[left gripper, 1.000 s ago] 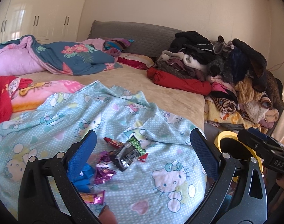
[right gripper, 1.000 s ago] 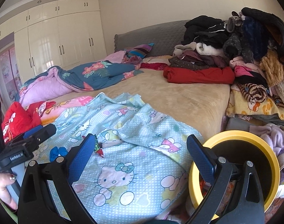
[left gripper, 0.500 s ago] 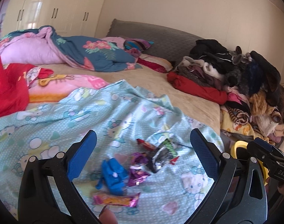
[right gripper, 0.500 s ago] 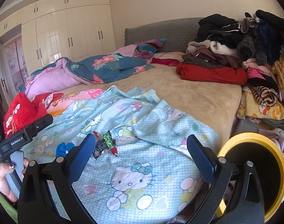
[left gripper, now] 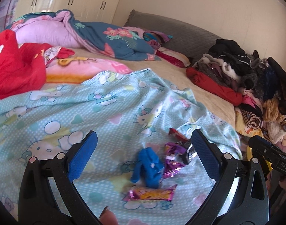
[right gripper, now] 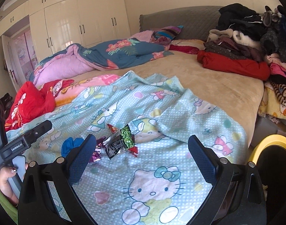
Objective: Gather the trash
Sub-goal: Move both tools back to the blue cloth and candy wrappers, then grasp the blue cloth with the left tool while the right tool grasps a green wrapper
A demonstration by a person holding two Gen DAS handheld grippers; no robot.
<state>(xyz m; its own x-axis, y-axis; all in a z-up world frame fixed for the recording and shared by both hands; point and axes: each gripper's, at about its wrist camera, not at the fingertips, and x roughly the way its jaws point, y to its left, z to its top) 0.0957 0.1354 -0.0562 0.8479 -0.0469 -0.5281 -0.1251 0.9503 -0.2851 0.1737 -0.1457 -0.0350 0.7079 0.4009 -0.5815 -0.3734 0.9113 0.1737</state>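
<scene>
Both grippers are hanging open over the bed, holding nothing. Left gripper (left gripper: 144, 151) is hovering right over the litter; right gripper (right gripper: 142, 153) is sitting further toward the bed's near right corner.

Trash is clustered on the Hello Kitty sheet (left gripper: 68, 108), close to the near edge of the bed:
- orange-and-pink snack wrapper (left gripper: 150, 195), nearest the edge, lying flat
- purple foil wrappers (left gripper: 173, 159), crumpled, just beside the blue cloth pouch (left gripper: 149, 166)
- black-and-green snack bag (right gripper: 120, 140), partly opened, silver lining showing
- red wrapper (right gripper: 113, 127) touching its far side

The yellow-rimmed bin (right gripper: 270, 150) is standing on the floor off the bed's right edge.

Handling, my read: everything is featherweight, thin, crinkly foil and film, slick. Not fragile. Flat pieces are hugging soft fabric, so the pads are likely pinching sheet along with wrapper. Best to be taking crumpled ridges or twisted ends that stand up. The orange wrapper is looking easiest by its crimped end. The pouch is soft cloth; can't tell whether it counts as trash.

Risk: light pieces sliding away or dropping short of the bin.
</scene>
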